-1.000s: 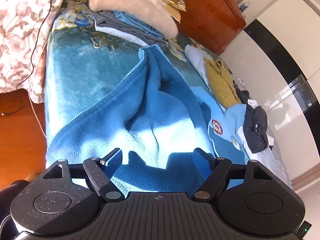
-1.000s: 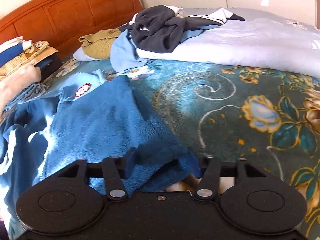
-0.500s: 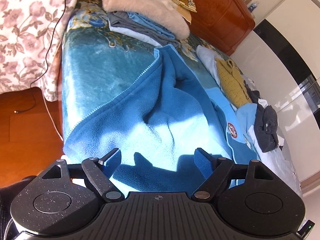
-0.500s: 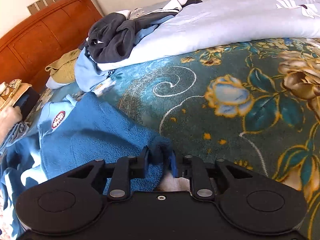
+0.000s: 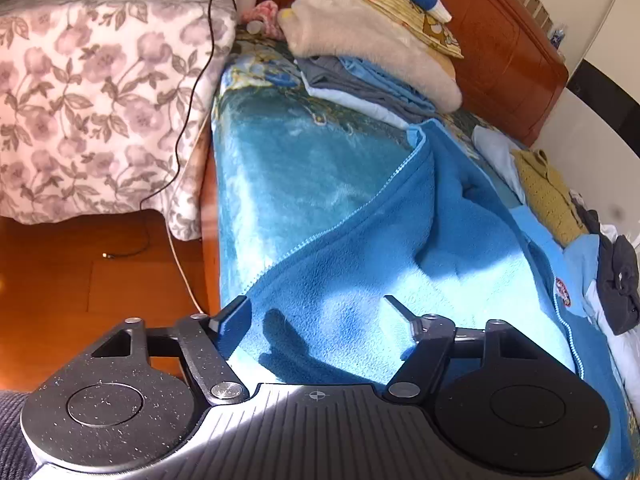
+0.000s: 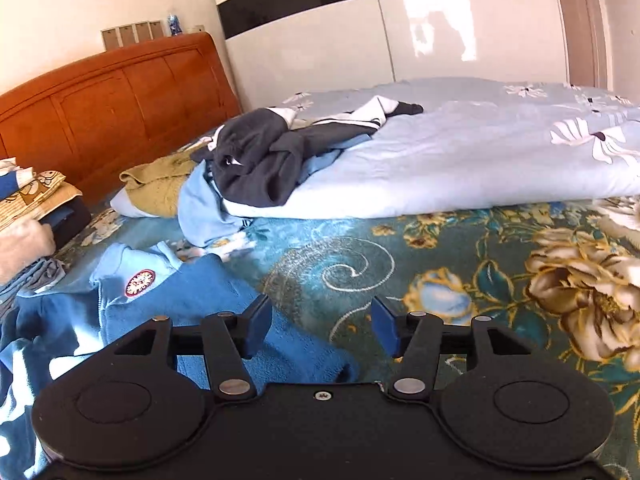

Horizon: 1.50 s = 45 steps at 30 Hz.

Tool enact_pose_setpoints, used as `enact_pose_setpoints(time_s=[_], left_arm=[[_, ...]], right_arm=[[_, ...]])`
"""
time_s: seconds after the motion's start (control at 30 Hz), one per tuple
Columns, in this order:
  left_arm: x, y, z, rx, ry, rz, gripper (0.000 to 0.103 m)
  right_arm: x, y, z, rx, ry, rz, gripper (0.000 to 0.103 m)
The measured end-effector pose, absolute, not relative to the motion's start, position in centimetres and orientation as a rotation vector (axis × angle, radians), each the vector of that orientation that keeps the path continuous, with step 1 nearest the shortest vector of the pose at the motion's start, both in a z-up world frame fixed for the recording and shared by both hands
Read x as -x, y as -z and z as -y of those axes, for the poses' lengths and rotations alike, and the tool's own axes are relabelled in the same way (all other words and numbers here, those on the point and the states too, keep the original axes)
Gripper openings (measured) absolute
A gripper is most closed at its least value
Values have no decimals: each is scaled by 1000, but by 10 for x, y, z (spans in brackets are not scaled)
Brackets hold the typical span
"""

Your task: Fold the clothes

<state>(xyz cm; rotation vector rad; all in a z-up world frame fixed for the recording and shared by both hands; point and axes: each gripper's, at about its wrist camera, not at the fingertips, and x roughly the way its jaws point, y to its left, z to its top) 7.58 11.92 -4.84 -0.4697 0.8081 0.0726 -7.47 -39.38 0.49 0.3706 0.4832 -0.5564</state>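
- The blue fleece jacket [image 5: 400, 248] lies spread on the bed [image 6: 460, 272], its zipper edge [image 5: 344, 216] running diagonally.
- The left gripper [image 5: 320, 316] hovers over the jacket with its jaws spread, holding nothing.
- The right gripper [image 6: 322, 324] is also spread wide, above the jacket's edge and the floral blanket.
- A dark garment [image 6: 260, 160] rests on the pale quilt [image 6: 480, 160].

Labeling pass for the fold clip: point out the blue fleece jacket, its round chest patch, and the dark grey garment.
blue fleece jacket [image 5: 400, 264], left wrist view, sunlit middle of the body
round chest patch [image 6: 139, 279], right wrist view, patch centre
dark grey garment [image 6: 256, 160], right wrist view, middle of the crumpled heap
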Motion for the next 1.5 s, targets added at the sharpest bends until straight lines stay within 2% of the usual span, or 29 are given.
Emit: enact_pose_setpoints(time_s=[0.2, 0.23, 0.3, 0.43, 0.5, 0.77, 0.97, 1.1, 1.2, 1.3, 1.5], left_arm=[[-87, 65, -133, 561, -68, -894, 61], [-89, 67, -135, 576, -67, -908, 59], [-87, 65, -132, 559, -56, -894, 44], [-79, 56, -119, 476, -61, -846, 25], [-74, 51, -118, 475, -62, -809, 11], [-64, 13, -100, 507, 69, -627, 7], [-59, -31, -38, 422, 409, -514, 7], [-48, -33, 23, 343, 698, -558, 7], [-36, -17, 65, 281, 890, -664, 6], [-17, 5, 103, 103, 957, -750, 6], [-10, 14, 91, 140, 970, -767, 6]], right_arm=[[61, 0, 381, -355, 502, -522, 55], [59, 1, 379, -355, 493, -529, 55], [57, 2, 375, -361, 480, -538, 55], [54, 3, 372, -366, 466, -542, 55], [54, 3, 369, -369, 463, -540, 55], [57, 6, 368, -380, 458, -542, 55], [58, 9, 368, -396, 458, -549, 55], [57, 10, 366, -395, 448, -556, 55], [58, 10, 367, -401, 448, -557, 55], [60, 12, 367, -410, 448, -566, 55], [56, 12, 362, -434, 387, -566, 56]])
